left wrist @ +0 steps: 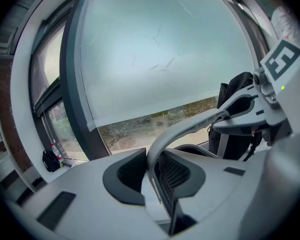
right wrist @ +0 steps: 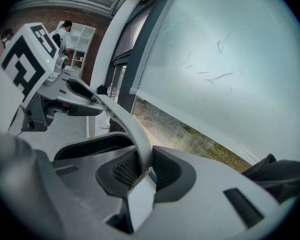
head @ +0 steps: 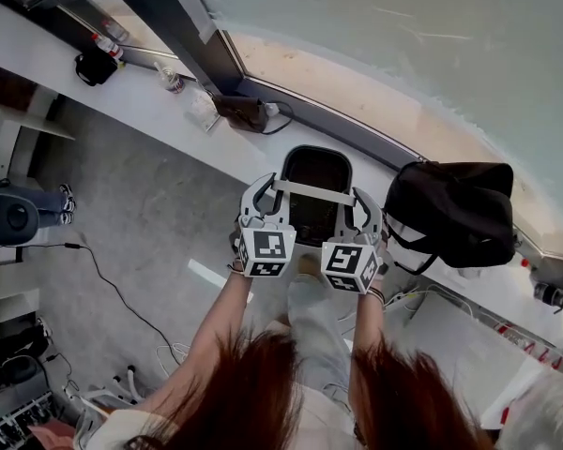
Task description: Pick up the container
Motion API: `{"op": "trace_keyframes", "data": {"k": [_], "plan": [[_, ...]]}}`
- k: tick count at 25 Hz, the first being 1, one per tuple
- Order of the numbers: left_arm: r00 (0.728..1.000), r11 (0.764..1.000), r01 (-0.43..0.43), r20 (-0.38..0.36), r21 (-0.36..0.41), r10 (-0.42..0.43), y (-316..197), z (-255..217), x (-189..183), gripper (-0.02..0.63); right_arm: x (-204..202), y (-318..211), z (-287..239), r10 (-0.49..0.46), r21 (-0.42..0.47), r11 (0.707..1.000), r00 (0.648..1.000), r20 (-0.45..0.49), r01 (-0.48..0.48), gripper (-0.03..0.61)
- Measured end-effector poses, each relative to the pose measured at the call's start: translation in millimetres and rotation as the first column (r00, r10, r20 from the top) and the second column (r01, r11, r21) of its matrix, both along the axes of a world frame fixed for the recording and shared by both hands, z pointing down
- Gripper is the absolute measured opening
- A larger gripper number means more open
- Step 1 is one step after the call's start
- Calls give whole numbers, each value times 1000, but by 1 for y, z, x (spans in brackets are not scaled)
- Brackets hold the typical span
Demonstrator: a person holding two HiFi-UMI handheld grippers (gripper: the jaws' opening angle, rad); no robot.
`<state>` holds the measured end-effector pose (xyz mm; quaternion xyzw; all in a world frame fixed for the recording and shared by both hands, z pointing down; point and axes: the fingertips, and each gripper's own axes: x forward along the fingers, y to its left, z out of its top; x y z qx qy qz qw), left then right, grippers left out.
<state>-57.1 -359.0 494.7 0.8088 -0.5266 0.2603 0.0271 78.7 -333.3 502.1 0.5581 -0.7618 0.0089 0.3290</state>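
A dark container (head: 316, 178) with a pale grey bail handle (head: 311, 192) hangs in front of me, over the white window ledge (head: 141, 111). My left gripper (head: 263, 193) is shut on the handle's left end, my right gripper (head: 361, 204) on its right end. In the left gripper view the handle (left wrist: 190, 126) arcs out from between the ribbed pads (left wrist: 176, 173) towards the other gripper. The right gripper view shows the same handle (right wrist: 125, 121) pinched between the two dark pads (right wrist: 125, 170). The container's rim (right wrist: 87, 145) shows below. Its inside looks dark.
A black bag (head: 455, 212) sits on the ledge close to the container's right side. Further left on the ledge are a dark pouch (head: 94, 67), bottles (head: 172, 80) and a brown item (head: 244, 111). Behind the ledge is a large window. Cables (head: 113, 289) run over the grey floor.
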Motion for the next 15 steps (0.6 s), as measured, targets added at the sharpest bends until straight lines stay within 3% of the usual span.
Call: {"op": "trace_keyframes", "data": {"k": [15], "plan": [[999,997,26,-32,67,-24,59,-65,-10,86,-10,61,-65,17,73,997,1000,14,-18,72]]}}
